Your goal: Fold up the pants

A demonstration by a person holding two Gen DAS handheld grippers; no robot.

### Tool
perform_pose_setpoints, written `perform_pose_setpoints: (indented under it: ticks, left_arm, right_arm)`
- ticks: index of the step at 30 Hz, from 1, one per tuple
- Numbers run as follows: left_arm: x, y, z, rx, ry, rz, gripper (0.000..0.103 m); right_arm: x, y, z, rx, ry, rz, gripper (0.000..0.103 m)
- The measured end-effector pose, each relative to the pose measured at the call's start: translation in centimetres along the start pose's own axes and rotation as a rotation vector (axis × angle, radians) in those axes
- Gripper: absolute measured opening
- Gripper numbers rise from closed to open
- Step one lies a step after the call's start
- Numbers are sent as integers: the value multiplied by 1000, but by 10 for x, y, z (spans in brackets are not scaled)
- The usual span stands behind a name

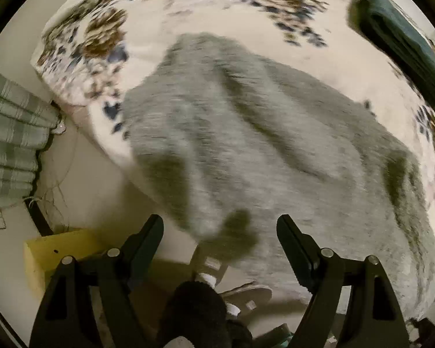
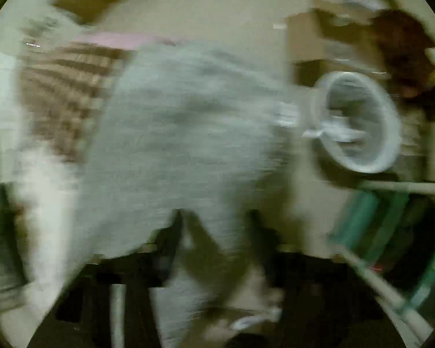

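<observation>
Grey pants (image 1: 246,133) lie spread and creased on a bed covered by a floral sheet (image 1: 188,5), one end hanging over the near edge. Above that hanging end my left gripper (image 1: 220,220) points down, open, with nothing between its fingers. The right wrist view is heavily blurred. There the grey pants (image 2: 188,133) fill the middle and narrow to a strip that runs down between the fingers of my right gripper (image 2: 217,232). The jaws stand partly apart around the cloth, and a dark gap shows beside the left finger.
A dark green folded garment (image 1: 400,46) lies at the bed's far right. A yellow box (image 1: 52,249) and a foot in a sandal (image 1: 214,269) are on the floor below. Near the right gripper are a white round basket (image 2: 359,121), cardboard boxes (image 2: 310,40) and a green-and-white frame (image 2: 391,232).
</observation>
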State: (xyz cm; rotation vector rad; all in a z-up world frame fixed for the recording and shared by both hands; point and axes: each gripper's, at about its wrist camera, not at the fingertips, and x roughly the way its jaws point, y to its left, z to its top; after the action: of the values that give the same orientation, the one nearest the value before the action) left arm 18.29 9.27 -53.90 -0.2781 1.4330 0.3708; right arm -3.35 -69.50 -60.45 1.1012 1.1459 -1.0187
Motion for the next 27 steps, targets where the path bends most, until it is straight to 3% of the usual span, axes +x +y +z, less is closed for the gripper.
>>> perform_pose_setpoints:
  ticks: [3, 5, 6, 10, 14, 17, 18, 19, 20, 24, 27]
  left_arm:
    - [5, 29, 5, -56, 15, -9, 79]
    - [5, 48, 9, -95, 10, -20, 79]
    - [5, 56, 13, -109, 7, -24, 79]
    - [8, 75, 30, -144, 11, -49, 79]
    - [21, 85, 49, -143, 14, -76, 79]
    - [51, 85, 62, -168, 103, -208, 77]
    - [55, 85, 65, -172, 106, -233, 57]
    - [58, 84, 68, -169, 91, -254, 17]
    - [59, 82, 71, -154, 79, -268, 12]
    - [30, 88, 77, -127, -31, -317, 10]
    - [1, 107, 85, -163, -80, -375, 10]
  right_arm:
    - [-10, 12, -22, -26, 15, 46, 44]
    - [-27, 36, -58, -114, 3, 86, 58]
    - [-34, 47, -77, -151, 11, 108, 60]
    - [-33, 102, -166, -295, 140, 174, 60]
    - [-5, 154, -259, -397, 291, 189, 60]
    - [11, 183, -316, -464, 345, 182, 60]
    - [13, 190, -332, -479, 348, 183, 60]
    - [14, 197, -351, -496, 350, 183, 60]
    - [15, 203, -362, -507, 346, 177, 60]
    - [16, 216, -391, -535, 334, 157, 60]
    - [15, 227, -407, -560, 328, 144, 60]
